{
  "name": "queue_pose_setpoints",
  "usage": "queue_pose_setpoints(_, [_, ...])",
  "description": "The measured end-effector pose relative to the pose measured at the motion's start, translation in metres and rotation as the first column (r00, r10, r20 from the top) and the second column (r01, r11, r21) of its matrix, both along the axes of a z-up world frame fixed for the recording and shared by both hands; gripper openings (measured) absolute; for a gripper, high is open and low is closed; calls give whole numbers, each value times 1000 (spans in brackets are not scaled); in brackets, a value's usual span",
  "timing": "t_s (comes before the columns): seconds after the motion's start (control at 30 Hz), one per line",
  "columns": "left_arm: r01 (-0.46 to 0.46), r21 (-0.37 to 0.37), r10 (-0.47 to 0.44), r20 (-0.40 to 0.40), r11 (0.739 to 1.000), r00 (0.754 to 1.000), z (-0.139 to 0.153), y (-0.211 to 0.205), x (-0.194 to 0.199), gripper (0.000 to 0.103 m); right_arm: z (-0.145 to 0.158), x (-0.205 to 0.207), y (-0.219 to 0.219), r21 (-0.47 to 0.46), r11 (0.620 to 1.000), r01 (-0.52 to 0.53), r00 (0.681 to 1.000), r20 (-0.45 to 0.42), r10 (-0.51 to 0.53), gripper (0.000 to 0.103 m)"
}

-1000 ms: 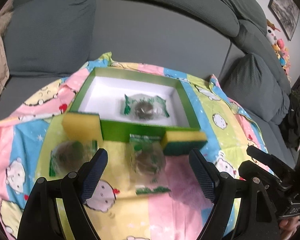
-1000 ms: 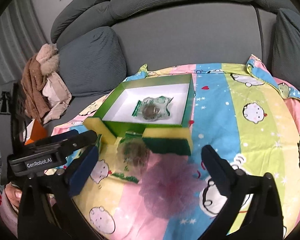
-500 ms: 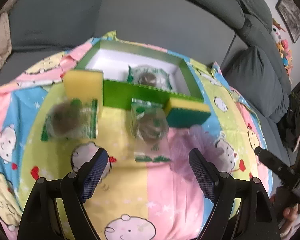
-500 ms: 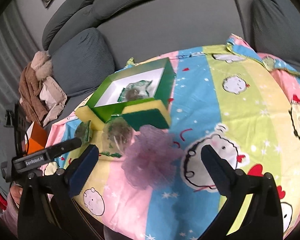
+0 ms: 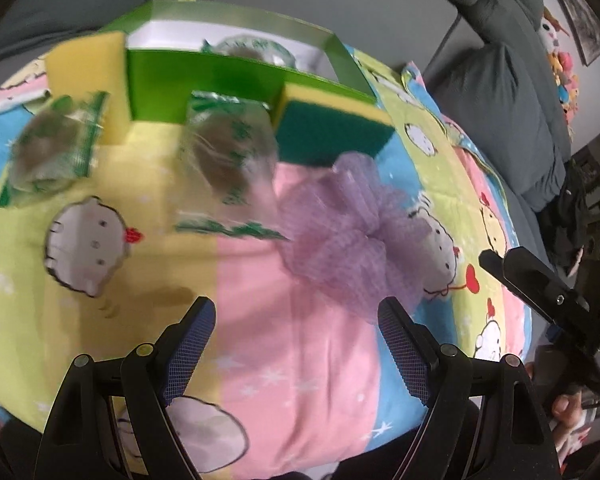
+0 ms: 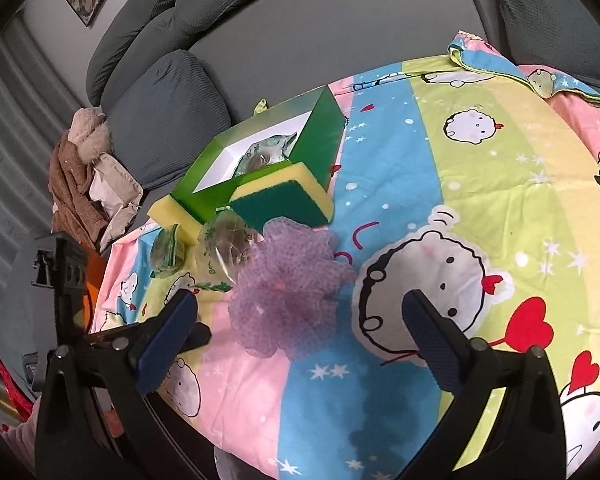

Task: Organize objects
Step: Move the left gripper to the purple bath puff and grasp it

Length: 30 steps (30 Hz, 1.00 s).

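A green box (image 5: 204, 80) (image 6: 320, 136) with a white inside stands on the cartoon-print cloth and holds one wrapped scrubber packet (image 5: 256, 50) (image 6: 266, 152). In front of it lie two more clear packets (image 5: 228, 156) (image 5: 48, 148), a yellow sponge (image 5: 86, 66) and a yellow-green sponge (image 5: 332, 128) (image 6: 284, 200). A purple mesh pouf (image 5: 348, 232) (image 6: 288, 284) lies nearer. My left gripper (image 5: 296, 344) hovers open over the pink stripe, just short of the pouf. My right gripper (image 6: 300, 336) is open too, with the pouf just beyond its fingers.
The cloth (image 6: 480, 184) covers a low round surface in front of a grey sofa (image 6: 300, 32). A brown and beige bundle of clothes (image 6: 88, 184) lies at the left. Plush toys (image 5: 560, 48) sit at the far right. The right-hand tool's body (image 5: 548, 296) shows beside the cloth.
Both grippers have sunk toward the cloth and tipped downward. The box and sponges have slid up in both views, and the purple pouf now lies close ahead of both grippers. Jaws unchanged.
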<state>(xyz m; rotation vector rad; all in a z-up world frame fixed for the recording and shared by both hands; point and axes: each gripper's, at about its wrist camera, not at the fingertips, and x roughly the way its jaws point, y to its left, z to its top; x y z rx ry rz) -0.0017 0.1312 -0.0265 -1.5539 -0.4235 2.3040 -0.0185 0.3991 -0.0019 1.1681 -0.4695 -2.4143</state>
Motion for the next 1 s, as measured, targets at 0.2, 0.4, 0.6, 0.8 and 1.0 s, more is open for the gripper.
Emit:
queue_pose_setpoints(0.2, [14,43,-16,37,999,999,-10,19,-5,84,-12,-3,17,-66,998,6,1000,12,-5,102])
queue_pose_setpoints(0.4, [7,50,-9,48,999,999,-17,29,-12,84,-23,-9,27,-99,995,2,1000,23,0,102])
queue_pose_setpoints(0.6, [-1,71,-1,30,998,1000,-18,33,-18,84,-30,-15,29,-102,995,-3,1000,25,6,102])
queue_pose_setpoints(0.8, [25,50,-25,3,998,1000,-17,40,-20,84,-35,-25,30,-109,994,-5,999,36,9,102])
queue_pose_setpoints(1.0, [7,126,-9,11,992,1000,-21,28,-24,84,-43,-32,18,-137,989,-50,996,62,59,101])
